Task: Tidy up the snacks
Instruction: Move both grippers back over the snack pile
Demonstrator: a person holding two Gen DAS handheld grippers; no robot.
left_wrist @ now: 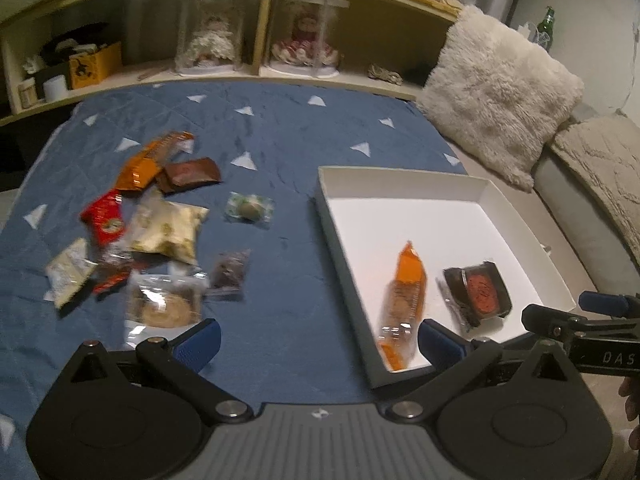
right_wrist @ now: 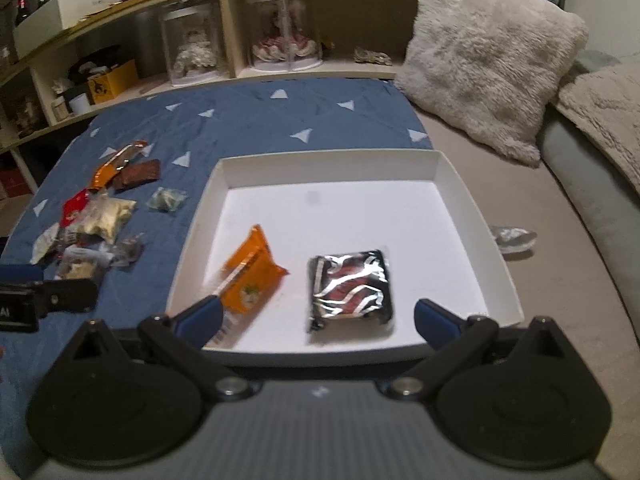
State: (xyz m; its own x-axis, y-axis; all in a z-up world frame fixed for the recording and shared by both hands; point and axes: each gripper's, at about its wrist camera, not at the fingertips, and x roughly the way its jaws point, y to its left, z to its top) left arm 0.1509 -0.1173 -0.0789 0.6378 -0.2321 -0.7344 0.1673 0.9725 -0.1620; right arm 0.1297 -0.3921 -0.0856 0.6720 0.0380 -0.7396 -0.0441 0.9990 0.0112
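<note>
Both tongs stand wide and hold nothing. The left tongs (left_wrist: 318,342) hover low over the blue bedspread (left_wrist: 280,136), between the snack pile and the near-left corner of the white box (left_wrist: 404,184). The right tongs (right_wrist: 316,320) hover at the near edge of the same box.

Box contents: two snacks lie in the near half. An orange packet (right_wrist: 254,270) lies left, just beside a dark foil packet (right_wrist: 350,286) on the right. The far half of the box is bare.

Remaining snacks lie on the bedspread, left of the box and well apart from it:
- an orange wrapper (left_wrist: 150,164) and a brown wrapper (left_wrist: 188,174) at the far end, touching;
- a red packet (left_wrist: 105,220) and a cream pillow pack (left_wrist: 168,232) in the middle;
- a clear-wrapped round sweet (left_wrist: 249,210), set apart nearest the box;
- a clear cookie bag (left_wrist: 166,302) and a small dark packet (left_wrist: 230,274) at the near end, just ahead of the left tongs.

Step in hand, as judged: between transfers, with two pieces boxed and most of the pile still out.

Next move, as judged: the left tongs advance to the cookie bag or the dark packet, close across the wrapper, and carry it right over the box wall. Motion blur limits detail on the overlapping near-left pieces.
</note>
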